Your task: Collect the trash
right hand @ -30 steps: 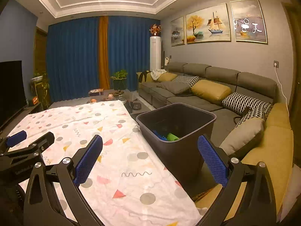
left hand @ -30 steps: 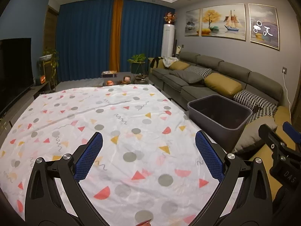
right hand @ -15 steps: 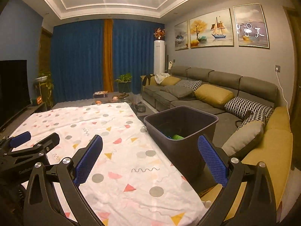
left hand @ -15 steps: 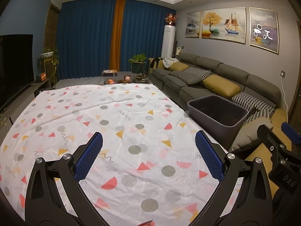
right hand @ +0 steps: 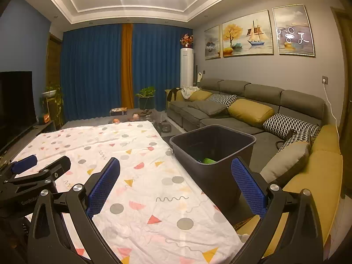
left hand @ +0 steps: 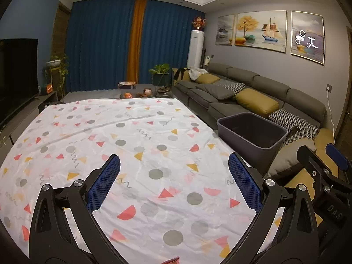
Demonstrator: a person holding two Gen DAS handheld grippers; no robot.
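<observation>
While both tools hang spread and empty, we find the trash already down in the bin.

From the left tool (left hand: 173, 180) we see only the dark inner walls of the bin (left hand: 250, 132), ahead and to its right; its floor is hidden. From the right tool (right hand: 176, 182), the bin (right hand: 211, 145) stands just ahead between the fingers, and a green scrap (right hand: 208, 160) shows at the bottom, half cut off by the near rim; we cannot make out what it is. The patterned sheet (right hand: 136, 171) covering the counter lies under the left finger of the right tool and beneath both fingers of the left tool. Each tool appears at the edge of the other's view, held level above the sheet.
</observation>
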